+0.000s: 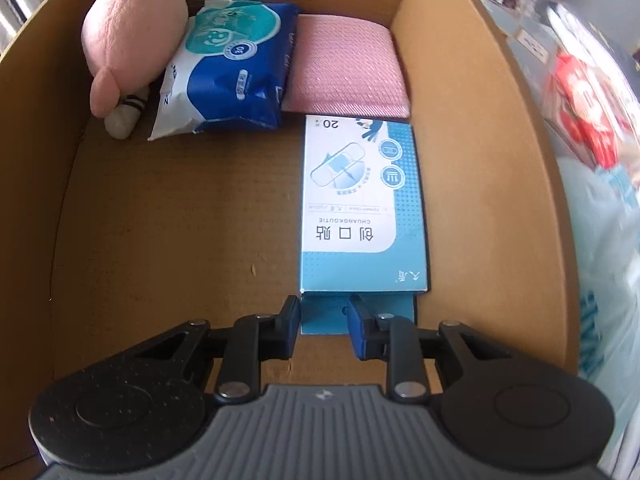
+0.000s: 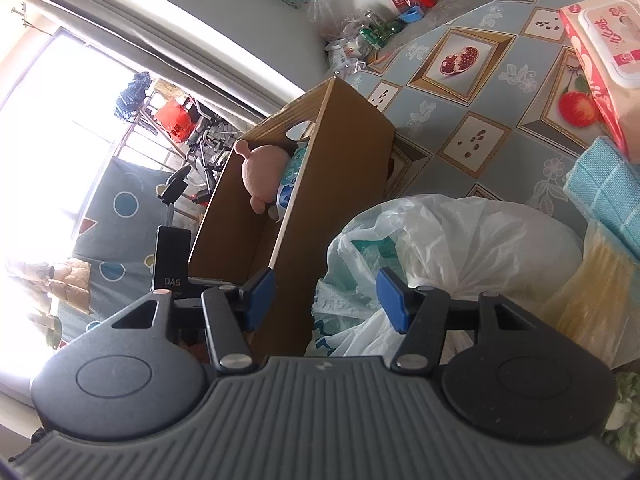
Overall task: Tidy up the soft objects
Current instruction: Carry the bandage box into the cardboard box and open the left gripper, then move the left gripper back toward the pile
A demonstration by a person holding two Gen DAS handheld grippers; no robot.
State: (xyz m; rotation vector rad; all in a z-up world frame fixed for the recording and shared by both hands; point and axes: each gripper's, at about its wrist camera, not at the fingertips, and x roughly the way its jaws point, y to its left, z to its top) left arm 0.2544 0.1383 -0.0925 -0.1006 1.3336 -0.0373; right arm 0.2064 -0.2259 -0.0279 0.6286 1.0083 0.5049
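Four items are packed in the cardboard box (image 1: 480,160); the bandage box (image 1: 362,208) flap sits between the left hand-held gripper (image 1: 324,320), released. The plastic bag (image 2: 440,240) remains outside; the right hand-held gripper (image 2: 326,296) is held agape, empty.

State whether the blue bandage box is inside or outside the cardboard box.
Inside. The bandage box lies flat on the cardboard box floor, just before the pink cloth, with the left gripper at its flap.

Daylight floods in through the window (image 2: 60,128), blown out to white glare. Inside the cardboard box (image 1: 472,152) the light is soft and dim; beyond its right wall everything smears, and fisheye bending curves its edges.
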